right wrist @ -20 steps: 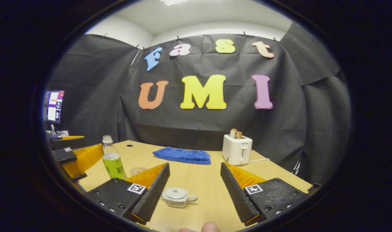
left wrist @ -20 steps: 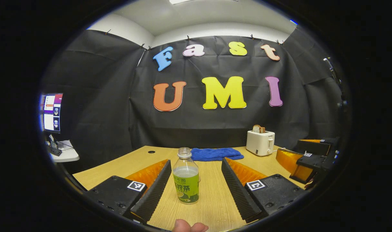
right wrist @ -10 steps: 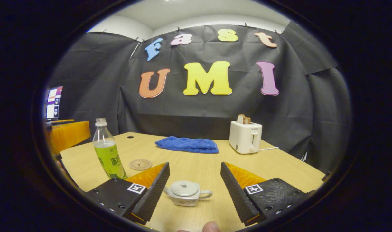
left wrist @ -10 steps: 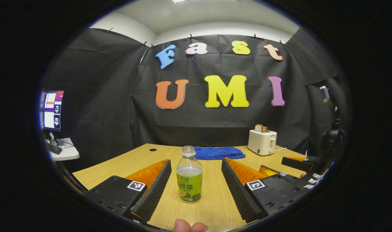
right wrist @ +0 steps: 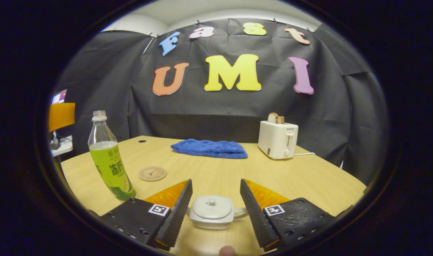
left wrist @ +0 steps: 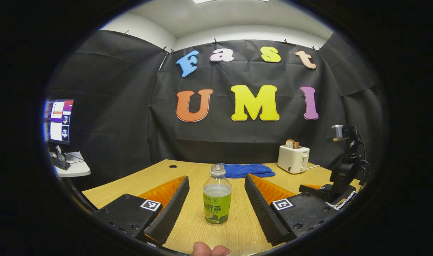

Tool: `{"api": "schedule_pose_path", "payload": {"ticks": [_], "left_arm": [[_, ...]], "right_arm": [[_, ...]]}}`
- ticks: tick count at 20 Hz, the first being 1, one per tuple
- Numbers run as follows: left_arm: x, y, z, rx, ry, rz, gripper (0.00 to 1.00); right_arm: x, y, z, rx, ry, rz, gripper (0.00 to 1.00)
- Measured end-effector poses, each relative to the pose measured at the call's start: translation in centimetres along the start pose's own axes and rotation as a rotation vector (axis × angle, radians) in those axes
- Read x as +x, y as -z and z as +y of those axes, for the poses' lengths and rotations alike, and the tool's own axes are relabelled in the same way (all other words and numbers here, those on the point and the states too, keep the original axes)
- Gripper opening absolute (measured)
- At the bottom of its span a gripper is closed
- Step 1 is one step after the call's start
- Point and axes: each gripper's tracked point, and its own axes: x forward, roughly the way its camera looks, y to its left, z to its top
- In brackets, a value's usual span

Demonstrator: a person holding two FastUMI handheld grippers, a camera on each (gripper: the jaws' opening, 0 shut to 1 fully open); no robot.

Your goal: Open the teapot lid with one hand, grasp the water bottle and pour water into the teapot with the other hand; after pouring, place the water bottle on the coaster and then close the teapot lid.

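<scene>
A clear bottle (left wrist: 217,199) with a green label and pale drink stands upright on the wooden table (left wrist: 234,227), its threaded neck bare. My left gripper (left wrist: 217,179) is open, one finger on each side of the bottle and apart from it. In the right gripper view the bottle (right wrist: 108,160) stands at the left, with a round coaster (right wrist: 152,174) just right of it. A small white teapot (right wrist: 212,212) with its lid (right wrist: 211,206) on sits between the fingers of my open right gripper (right wrist: 215,182).
A folded blue cloth (right wrist: 209,147) lies at the back of the table (right wrist: 309,177), and a white toaster (right wrist: 277,138) holding bread stands to its right. A monitor (left wrist: 58,121) sits on a side desk at the left. The right gripper's body (left wrist: 319,190) shows at the right.
My right gripper has come down and forward, so the teapot now sits between its fingers. The left gripper view has swung slightly left, and the bottle stays between its fingers.
</scene>
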Motion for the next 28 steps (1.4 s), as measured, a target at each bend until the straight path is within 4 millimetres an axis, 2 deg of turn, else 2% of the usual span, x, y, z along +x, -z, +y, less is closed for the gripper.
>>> {"api": "schedule_pose_path", "payload": {"ticks": [3, 4, 5, 6, 8, 10, 11, 12, 17, 22, 28], "left_arm": [[0.2, 0.1, 0.7, -0.008, -0.013, 0.002, 0.98], [0.2, 0.2, 0.8, -0.012, -0.015, 0.005, 0.98], [0.2, 0.1, 0.8, -0.014, -0.015, 0.005, 0.99], [0.2, 0.1, 0.8, -0.013, -0.015, 0.003, 0.98], [0.1, 0.1, 0.9, -0.008, -0.016, 0.004, 0.98], [0.2, 0.1, 0.8, -0.017, -0.015, 0.003, 0.98], [0.1, 0.1, 0.9, -0.018, -0.017, 0.006, 0.98], [0.3, 0.3, 1.0, -0.018, -0.021, 0.009, 0.99], [0.2, 0.4, 1.0, -0.020, -0.019, 0.017, 0.98], [0.2, 0.9, 0.9, -0.024, -0.017, 0.038, 0.98], [1.2, 4.1, 0.8, -0.007, -0.002, 0.118, 0.98]], "right_arm": [[0.4, 0.8, 0.2, 0.003, -0.004, 0.028, 0.63], [0.4, 0.7, 0.6, 0.011, -0.015, 0.029, 0.52], [0.4, 0.8, 0.7, 0.013, -0.018, 0.026, 0.48], [0.4, 0.7, 0.7, 0.008, -0.011, 0.024, 0.33], [0.5, 0.9, 0.7, 0.010, -0.009, 0.029, 0.20], [0.5, 0.9, 0.7, 0.019, -0.015, 0.031, 0.19], [1.2, 0.7, 0.3, 0.021, -0.004, 0.019, 0.20], [1.0, 0.8, 0.3, 0.026, -0.005, 0.030, 0.00], [0.5, 0.7, 0.3, 0.005, -0.020, 0.026, 0.00], [0.1, -1.4, 0.1, 0.020, -0.030, -0.020, 0.02], [-0.8, -3.4, -1.1, -0.003, -0.039, -0.036, 0.00]]}}
